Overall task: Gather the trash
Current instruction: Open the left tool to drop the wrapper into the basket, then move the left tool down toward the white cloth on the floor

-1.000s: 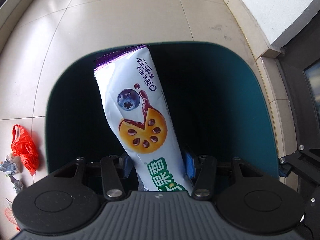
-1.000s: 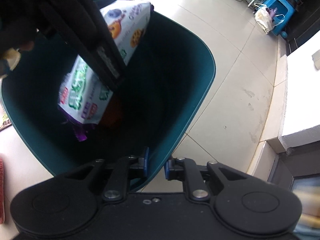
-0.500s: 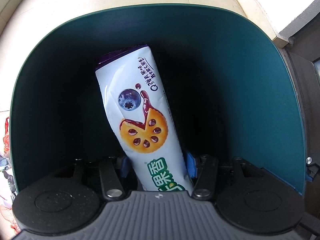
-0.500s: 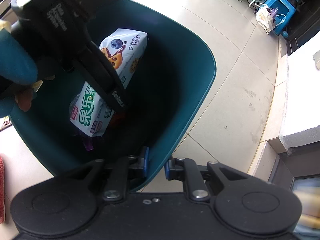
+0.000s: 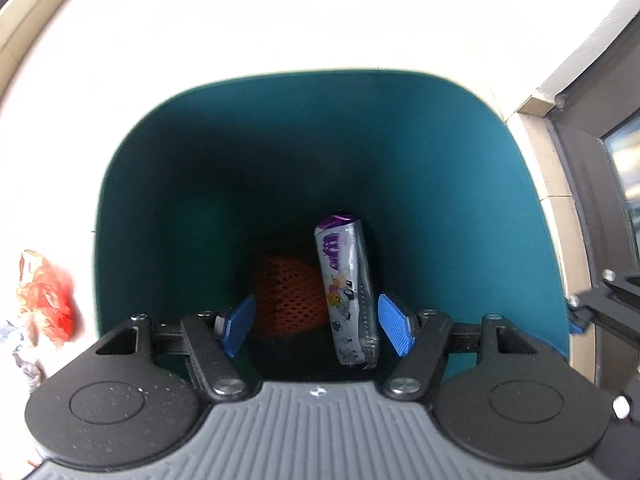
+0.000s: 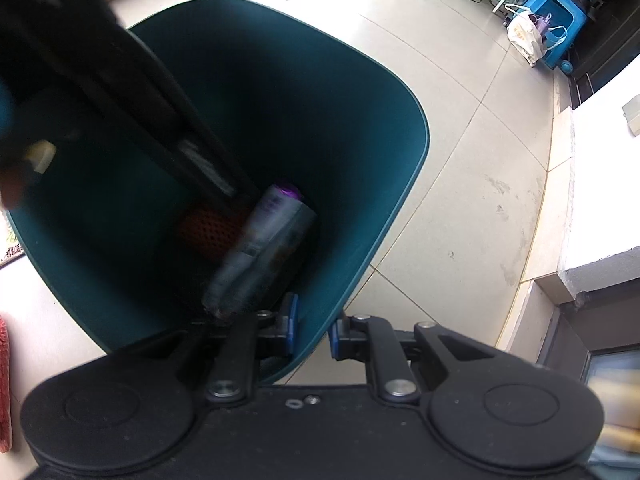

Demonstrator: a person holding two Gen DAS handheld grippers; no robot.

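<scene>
A dark teal bin (image 5: 460, 168) fills the left wrist view. Deep inside it lies the white and purple biscuit wrapper (image 5: 347, 284), leaning beside an orange net-covered thing (image 5: 286, 292). My left gripper (image 5: 316, 327) hangs over the bin's mouth, its jaws opening and the blue pads clear of the wrapper, which is far below them. In the right wrist view my right gripper (image 6: 313, 334) is shut on the bin's near rim (image 6: 316, 340). The wrapper (image 6: 266, 248) shows blurred inside the bin (image 6: 340, 128). The left gripper's dark body crosses the upper left.
Red and grey plastic trash (image 5: 44, 300) lies on the tiled floor left of the bin. A white wall ledge (image 6: 600, 208) and a dark door frame (image 5: 592, 208) stand at the right. A blue stool with a white bag (image 6: 532, 32) is far off.
The left gripper's jaws spread and let the wrapper go; it dropped to the bin's bottom next to the orange thing. The right gripper kept its hold on the rim.
</scene>
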